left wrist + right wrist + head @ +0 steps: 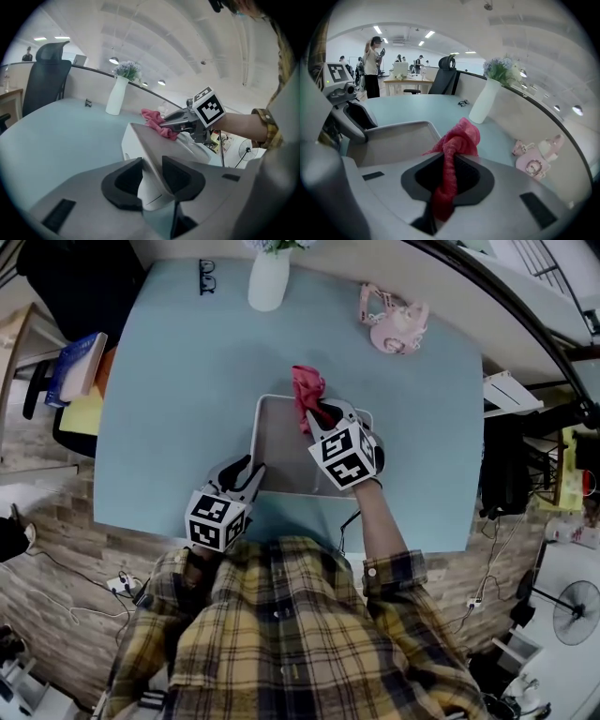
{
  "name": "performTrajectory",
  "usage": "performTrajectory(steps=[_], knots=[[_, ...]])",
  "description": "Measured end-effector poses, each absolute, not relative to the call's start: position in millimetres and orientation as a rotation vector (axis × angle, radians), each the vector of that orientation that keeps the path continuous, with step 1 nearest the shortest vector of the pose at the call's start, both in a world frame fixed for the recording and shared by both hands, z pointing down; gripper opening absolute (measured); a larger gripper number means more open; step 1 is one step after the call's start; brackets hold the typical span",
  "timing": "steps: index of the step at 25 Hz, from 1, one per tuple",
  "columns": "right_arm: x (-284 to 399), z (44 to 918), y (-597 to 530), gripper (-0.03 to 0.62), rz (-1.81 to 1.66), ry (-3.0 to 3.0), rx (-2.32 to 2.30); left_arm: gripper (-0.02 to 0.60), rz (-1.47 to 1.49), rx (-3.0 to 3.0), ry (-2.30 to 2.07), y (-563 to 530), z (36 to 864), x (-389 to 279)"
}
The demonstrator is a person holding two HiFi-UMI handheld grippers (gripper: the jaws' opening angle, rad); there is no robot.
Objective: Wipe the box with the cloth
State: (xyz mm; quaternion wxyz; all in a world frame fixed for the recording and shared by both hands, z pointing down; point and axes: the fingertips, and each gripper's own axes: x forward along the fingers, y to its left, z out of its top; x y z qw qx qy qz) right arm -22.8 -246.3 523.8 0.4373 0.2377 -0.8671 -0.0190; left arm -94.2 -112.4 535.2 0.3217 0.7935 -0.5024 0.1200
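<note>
Left gripper (151, 174) clamps box (157, 140) rim, right gripper (448, 174) pinches cloth (458, 139)

**Tabletop count: seven kinds**

One pale blue table (169, 409) carries one white rectangular plastic box (281, 451) near. It also carries one red fuzzy cloth (307, 385), one white ceramic vase (268, 279) far, one pair of black glasses (207, 277) far left and one pink plastic toy (394, 322) far right. Grey grippers: two, left gripper (251, 470) and right gripper (323, 413).

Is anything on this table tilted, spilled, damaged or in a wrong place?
Nothing stands out. The box rests on the table, the vase stands upright, and the right hand-held gripper holds the cloth.
</note>
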Motion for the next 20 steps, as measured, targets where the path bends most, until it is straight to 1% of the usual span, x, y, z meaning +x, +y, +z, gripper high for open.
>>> performTrajectory(steps=[4,11,20], knots=[[-6,524,-248,0.054,-0.031,-2.147,0.618,0.129,0.326,2.078,-1.330,-111,534,-95],[4,518,-251,0.054,-0.042,-2.134,0.644,0.127,0.326,2.071,-1.357,-113,534,-93],[57,524,-264,0.054,-0.016,-2.064,0.764,0.126,0.323,2.061,-1.377,-111,535,-95]])
